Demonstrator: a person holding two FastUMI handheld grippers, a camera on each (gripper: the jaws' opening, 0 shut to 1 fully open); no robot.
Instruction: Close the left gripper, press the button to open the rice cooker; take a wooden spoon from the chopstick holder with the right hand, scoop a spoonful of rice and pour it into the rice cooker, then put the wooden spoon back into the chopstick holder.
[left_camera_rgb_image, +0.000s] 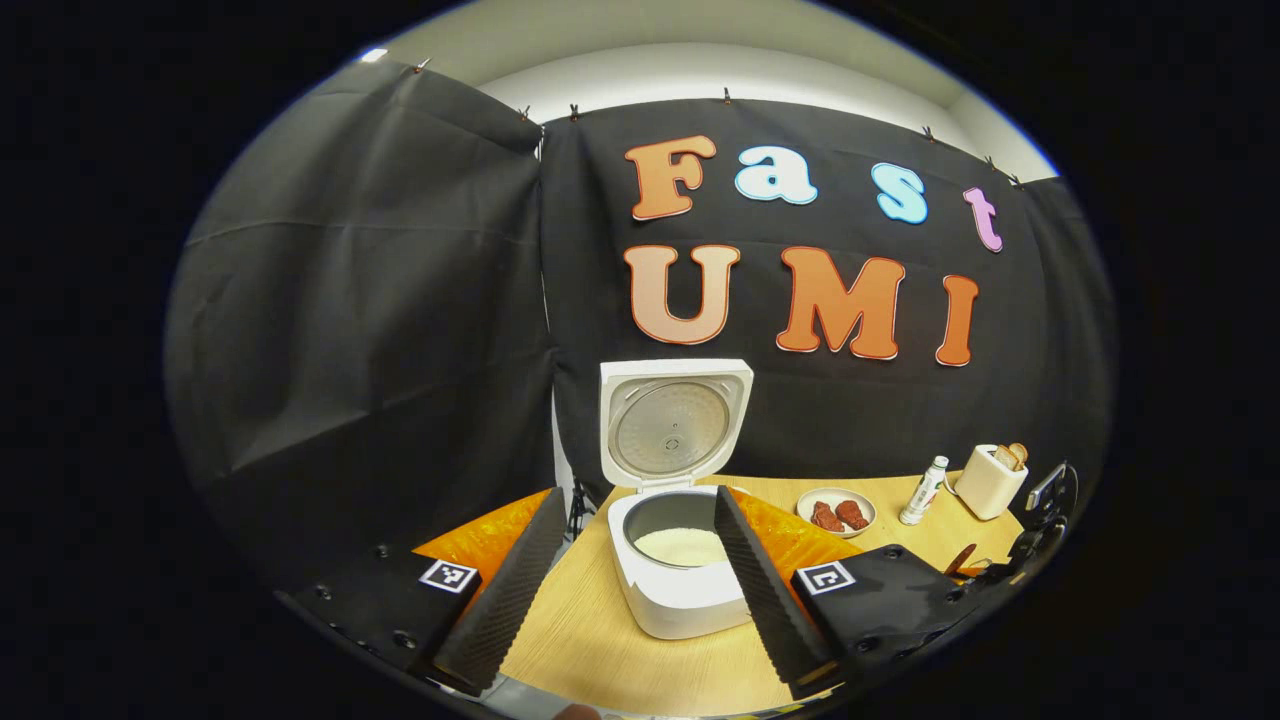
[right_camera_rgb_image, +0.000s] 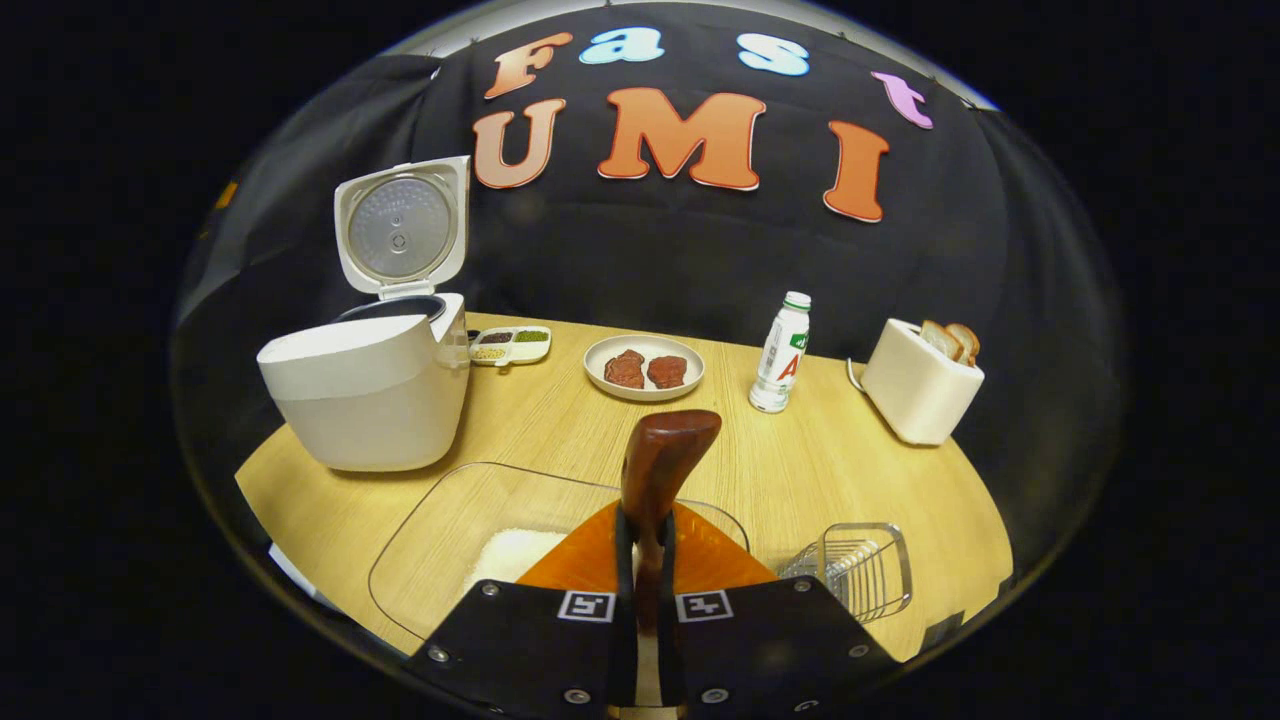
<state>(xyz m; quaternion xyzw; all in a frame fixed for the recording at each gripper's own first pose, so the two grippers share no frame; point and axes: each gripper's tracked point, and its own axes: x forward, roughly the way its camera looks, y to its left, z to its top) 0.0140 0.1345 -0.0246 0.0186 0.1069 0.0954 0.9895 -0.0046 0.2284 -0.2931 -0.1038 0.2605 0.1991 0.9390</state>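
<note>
- Rice cooker, white with lid (left_camera_rgb_image: 673, 425) standing upright and open, sits dead ahead between our left gripper (left_camera_rgb_image: 640, 590) jaws, which are spread wide and grasp nothing; white rice shows in its grey inner pot (left_camera_rgb_image: 680, 530).
- Right gripper (right_camera_rgb_image: 645, 560) jaws are clenched on the brown wooden spoon (right_camera_rgb_image: 660, 470), bowl end sticking up ahead of them.
- Clear glass rice container (right_camera_rgb_image: 450, 540) lies just below-left of these jaws; wire chopstick holder (right_camera_rgb_image: 865, 570) sits to their right, near.
- We judge the button step done and the spoon taken; whether a scoop has been poured we cannot tell.
- Next, as we see it: dip the spoon into the container and carry it level to the rice cooker (right_camera_rgb_image: 370, 385), far left of the jaws.
</note>
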